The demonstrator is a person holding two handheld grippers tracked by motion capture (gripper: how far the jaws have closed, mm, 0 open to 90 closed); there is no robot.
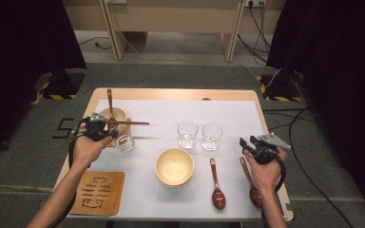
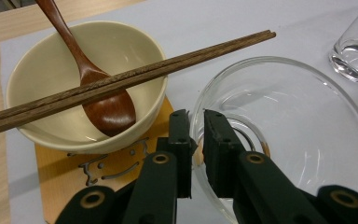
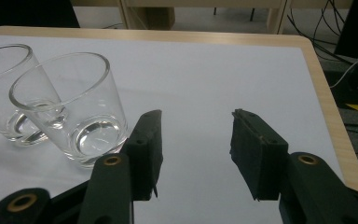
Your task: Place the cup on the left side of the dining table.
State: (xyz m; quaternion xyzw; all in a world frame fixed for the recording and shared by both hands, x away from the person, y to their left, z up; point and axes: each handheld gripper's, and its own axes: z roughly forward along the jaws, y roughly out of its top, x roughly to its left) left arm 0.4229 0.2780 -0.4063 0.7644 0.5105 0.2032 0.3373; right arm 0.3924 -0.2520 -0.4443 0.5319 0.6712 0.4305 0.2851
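My left gripper [image 2: 196, 135] is shut on the rim of a clear glass [image 2: 298, 140], one jaw inside the wall and one outside. In the high view this gripper [image 1: 115, 135] holds the glass [image 1: 125, 141] just right of a cream bowl [image 1: 114, 115]. That bowl [image 2: 51, 70] sits on a wooden coaster [image 2: 60, 168], with a brown spoon [image 2: 105, 105] in it and chopsticks [image 2: 135, 74] across its rim. My right gripper [image 1: 245, 143] is open over bare mat at the right. Its jaws [image 3: 196, 140] stand wide apart with nothing between them.
Two empty glasses [image 1: 187, 134] [image 1: 211, 136] stand mid-table; they show close at the left of the right gripper view [image 3: 74, 107] [image 3: 4, 88]. A second cream bowl [image 1: 174, 166], two brown spoons [image 1: 217, 187] [image 1: 251, 184] and a spare coaster [image 1: 98, 192] lie along the front.
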